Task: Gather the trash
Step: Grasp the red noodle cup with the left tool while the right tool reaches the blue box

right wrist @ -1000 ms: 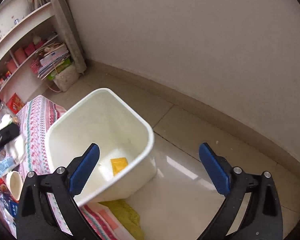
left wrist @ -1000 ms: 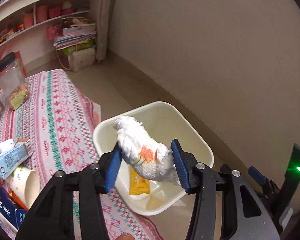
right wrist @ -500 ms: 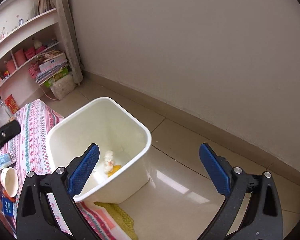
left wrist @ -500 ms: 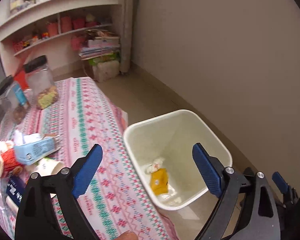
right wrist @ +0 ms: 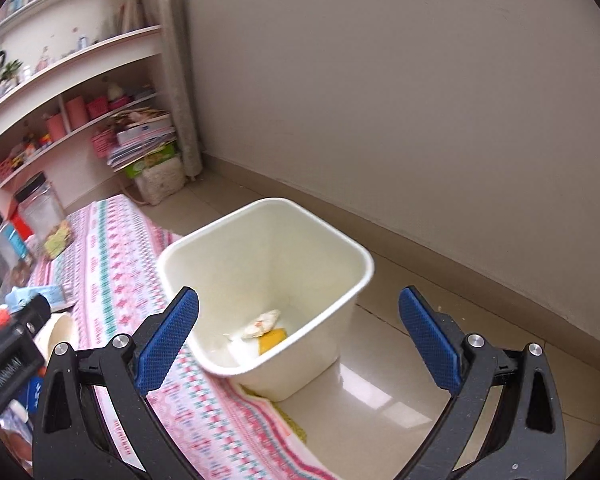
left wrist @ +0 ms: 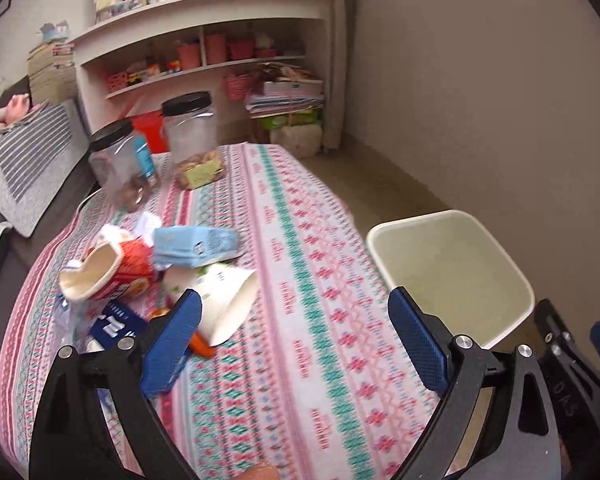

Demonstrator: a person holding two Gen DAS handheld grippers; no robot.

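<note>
- L gripper (left wrist: 294, 338): fingers wide apart, nothing between; paper cup (left wrist: 224, 300) just beyond L finger.
- R gripper (right wrist: 298, 338): fingers wide apart, empty; bin (right wrist: 352, 256) ahead between them, tissue wad (right wrist: 260, 323) inside.

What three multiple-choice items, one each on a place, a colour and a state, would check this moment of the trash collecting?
1. Where does the white plastic bin stand?
A. on the floor beside the table's edge
B. on the top shelf
C. on the patterned tablecloth

2. What colour is the flat wrapper in the bin?
A. green
B. yellow
C. black

3. How is the left claw?
A. shut on a jar
B. shut on a tissue
C. open and holding nothing

Answers:
1 A, the right wrist view shows its base on the tiles against the hanging striped pink tablecloth.
2 B, it lies yellow next to the crumpled white tissue.
3 C, its blue pads stand wide apart with only tablecloth between them.
</note>
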